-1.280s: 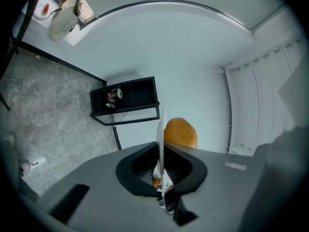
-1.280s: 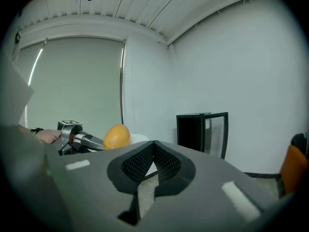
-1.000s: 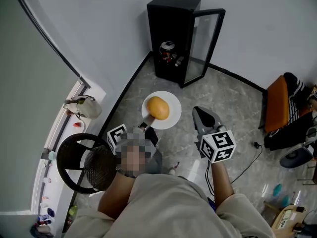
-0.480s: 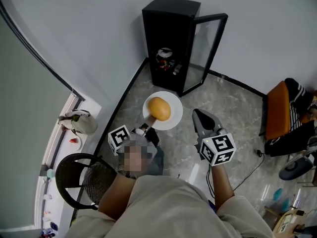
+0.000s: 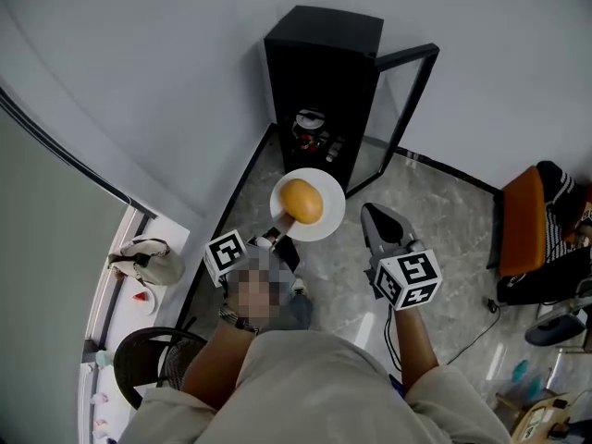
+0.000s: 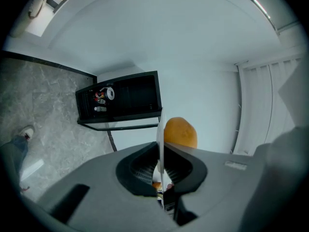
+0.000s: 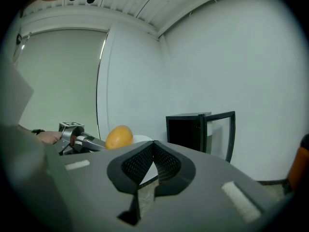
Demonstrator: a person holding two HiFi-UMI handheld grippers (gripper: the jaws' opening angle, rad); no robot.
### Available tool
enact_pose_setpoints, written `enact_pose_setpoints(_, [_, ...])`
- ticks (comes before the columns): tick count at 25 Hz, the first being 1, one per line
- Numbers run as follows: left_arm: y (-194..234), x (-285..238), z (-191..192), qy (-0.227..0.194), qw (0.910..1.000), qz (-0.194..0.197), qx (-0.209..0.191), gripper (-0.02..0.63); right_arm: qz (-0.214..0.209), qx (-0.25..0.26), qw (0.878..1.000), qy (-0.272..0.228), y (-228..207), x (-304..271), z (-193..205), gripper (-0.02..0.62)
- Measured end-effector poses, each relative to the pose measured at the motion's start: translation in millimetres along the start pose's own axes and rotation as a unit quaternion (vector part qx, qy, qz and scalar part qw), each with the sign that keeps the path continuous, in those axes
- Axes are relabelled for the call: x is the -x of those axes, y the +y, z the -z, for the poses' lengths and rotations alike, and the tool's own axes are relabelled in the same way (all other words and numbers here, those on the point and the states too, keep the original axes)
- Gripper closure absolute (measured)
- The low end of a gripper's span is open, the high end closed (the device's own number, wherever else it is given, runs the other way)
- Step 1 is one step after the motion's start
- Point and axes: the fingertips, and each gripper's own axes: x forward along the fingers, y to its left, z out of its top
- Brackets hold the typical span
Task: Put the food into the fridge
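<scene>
**Plate of food held out toward the open fridge**

The left tool point(image 5: 277, 229) is narrowed onto the near rim of a white plate point(image 5: 329, 215). Its pads pinch the thin edge, so the plate juts out level ahead of the tool like a tray. The food point(image 5: 302, 201), a round orange-yellow piece, sits near the plate's middle, just beyond the left tool's tips. Gripping the rim rather than the food probably spares the food any squeezing, and the level hold likely keeps it from rolling off. The right tool point(image 5: 370, 210) is closed with nothing between its jaws. It is held beside the plate but apart from it, probably kept free for the door or a steadying touch.

Ahead of both tools the black fridge point(image 5: 324, 54) stands against the wall. Its glass door point(image 5: 407, 100) is swung open on the right tool's side, which leaves the opening facing the left tool. A jar and small containers point(image 5: 313, 126) sit on a shelf inside. The food is not yet in the fridge and is some way short of the opening.

Below the tools the floor point(image 5: 435, 220) is glossy grey marbled stone with a dark skirting at its edge, and the walls are pale and plain. Far out to the right tool's side is an orange seat point(image 5: 520, 206) with dark cloth on it. Behind the left tool are a round black wire chair point(image 5: 139, 363) and a window ledge with a bag point(image 5: 148, 262).
</scene>
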Motion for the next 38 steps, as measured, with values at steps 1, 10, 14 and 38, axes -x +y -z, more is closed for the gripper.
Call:
enact_pose_setpoints(1, [0.6,-5.9,-8.2,0.001,1.0,-0.001,0.0,0.588,0.001,0.0,1.0,0.0,-3.2,-9.7,-2.7,0.588])
enact_pose_setpoints(10, [19.6,-47.0,-63.4,0.01,0.9998,-0.019,0.005,0.588,0.013,-0.001,1.0,0.003,-26.9,-73.5,-18.6,0.588])
enact_pose_setpoints(14, [24.9,-65.9,-85.1,0.012,0.9996,-0.023,0.012,0.588,0.02,-0.003,1.0,0.009,-38.3,-98.3,-21.4,0.588])
enact_pose_setpoints(38, [58.6,-205.1,-202.0,0.032,0.9995,0.004,-0.001,0.588,0.079,-0.001,0.997,0.015,-132.2,-249.1,-14.9,0.588])
